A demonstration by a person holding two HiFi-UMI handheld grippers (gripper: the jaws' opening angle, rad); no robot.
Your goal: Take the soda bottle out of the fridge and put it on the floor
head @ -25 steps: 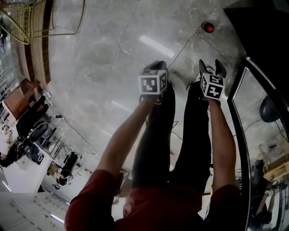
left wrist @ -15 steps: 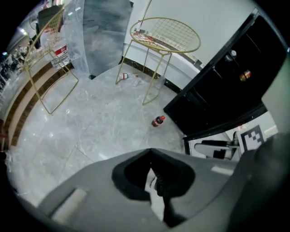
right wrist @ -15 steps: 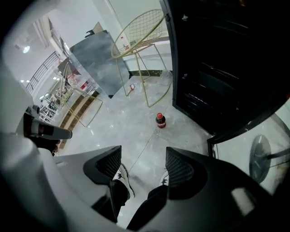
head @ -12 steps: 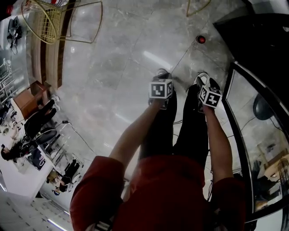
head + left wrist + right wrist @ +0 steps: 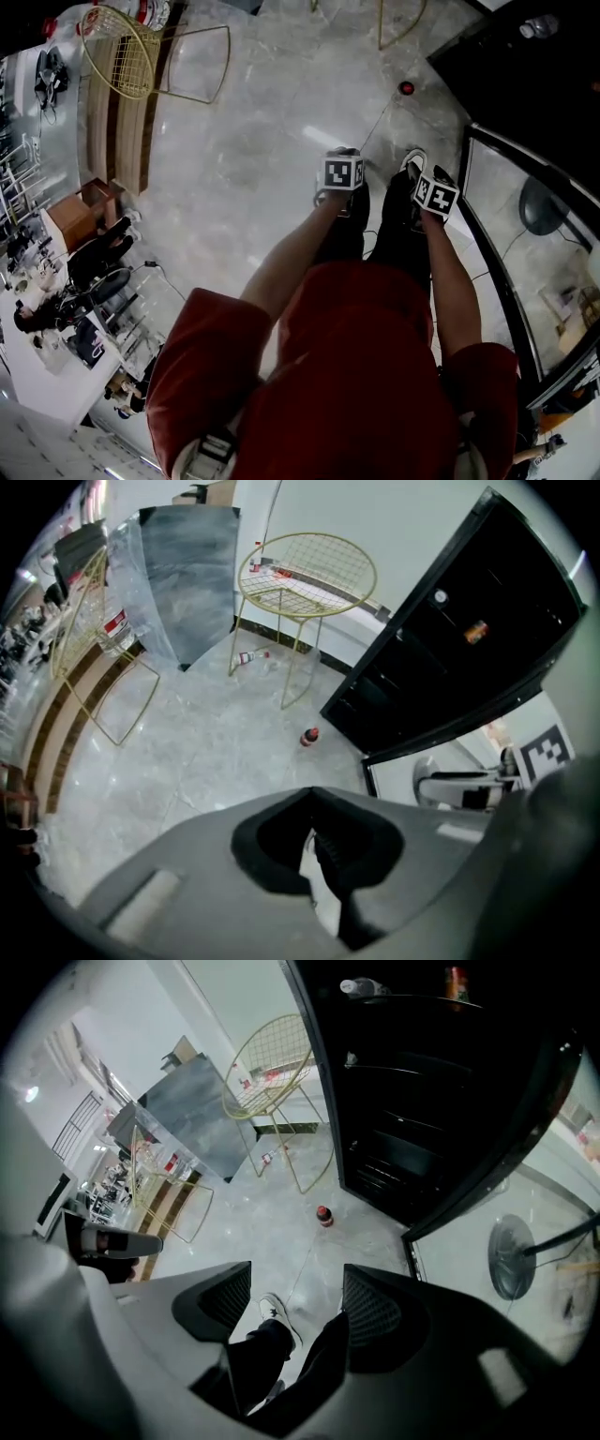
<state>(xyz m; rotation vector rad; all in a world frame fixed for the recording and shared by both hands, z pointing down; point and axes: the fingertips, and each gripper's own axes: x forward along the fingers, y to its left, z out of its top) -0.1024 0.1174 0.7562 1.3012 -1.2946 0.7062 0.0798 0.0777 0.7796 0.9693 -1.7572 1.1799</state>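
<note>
The soda bottle (image 5: 406,88), dark with a red cap, stands upright on the grey marble floor just in front of the black fridge (image 5: 525,84). It shows small in the left gripper view (image 5: 308,737) and the right gripper view (image 5: 323,1215). Both grippers hang well short of it, over my legs. My left gripper (image 5: 340,172) has its jaws nearly together, only a thin slit of light between them (image 5: 314,841), holding nothing. The right gripper (image 5: 435,194) is open and empty (image 5: 295,1307); a shoe and trouser legs show through its gap.
The fridge's glass door (image 5: 525,253) stands open at my right. Inside the fridge (image 5: 422,1101) a bottle (image 5: 361,986) sits on the top shelf. Gold wire chairs (image 5: 122,52) (image 5: 305,569) stand on the floor beyond; a small bottle (image 5: 251,656) lies beneath one.
The head view has risen and pulled back; both grippers sit further from the floor and from the bottle. The bottle stays where it stood.
</note>
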